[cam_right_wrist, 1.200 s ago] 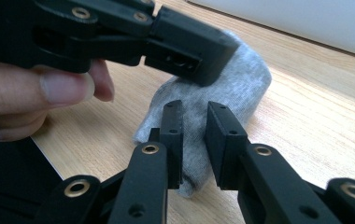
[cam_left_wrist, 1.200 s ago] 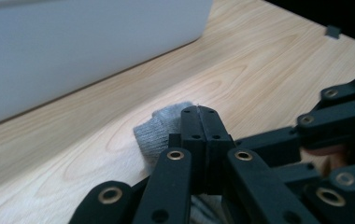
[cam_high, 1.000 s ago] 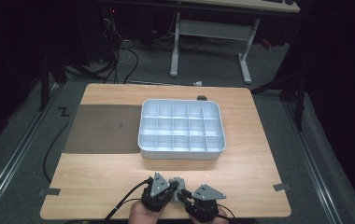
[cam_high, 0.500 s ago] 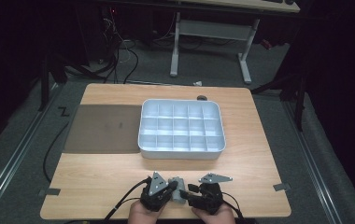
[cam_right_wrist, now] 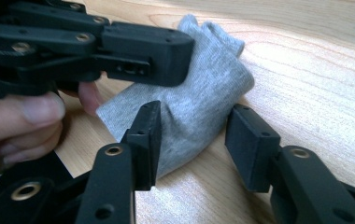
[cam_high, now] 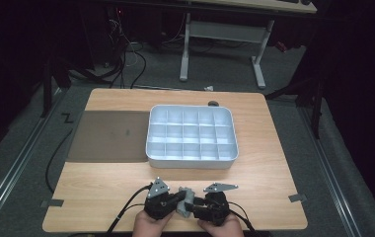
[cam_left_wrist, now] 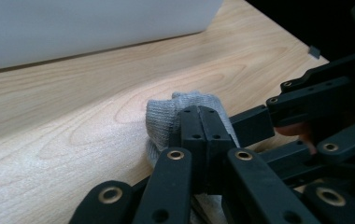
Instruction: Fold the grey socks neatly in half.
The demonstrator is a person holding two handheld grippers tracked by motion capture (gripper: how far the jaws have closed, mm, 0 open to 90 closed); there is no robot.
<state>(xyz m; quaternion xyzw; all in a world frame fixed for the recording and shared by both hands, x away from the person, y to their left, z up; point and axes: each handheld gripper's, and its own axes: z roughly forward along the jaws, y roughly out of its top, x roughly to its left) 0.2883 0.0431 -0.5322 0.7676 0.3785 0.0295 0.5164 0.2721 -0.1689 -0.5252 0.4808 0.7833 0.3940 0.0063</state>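
Observation:
A small grey sock point(cam_high: 185, 196) lies bunched on the wooden table point(cam_high: 101, 187) near its front edge, between both hand-held grippers. My left gripper point(cam_high: 176, 199) is shut on the sock's upper fold; in the left gripper view its jaws point(cam_left_wrist: 199, 128) press together with grey fabric point(cam_left_wrist: 166, 116) bulging around them. My right gripper point(cam_high: 195, 207) is open. In the right gripper view its jaws point(cam_right_wrist: 196, 128) straddle the lower end of the sock point(cam_right_wrist: 203, 93) without pinching it, and the left gripper point(cam_right_wrist: 166, 51) grips the fabric just above.
A white compartment tray point(cam_high: 190, 162) sits mid-table beyond the grippers, its wall point(cam_left_wrist: 73, 28) close in the left gripper view. A dark mat point(cam_high: 109, 136) lies left of the tray. Fingers of a hand point(cam_right_wrist: 21, 116) hold the left gripper. Table legs and cables stand beyond.
Both grippers stay at the front edge with the sock between them. The right gripper has turned a little and edged in toward the left one.

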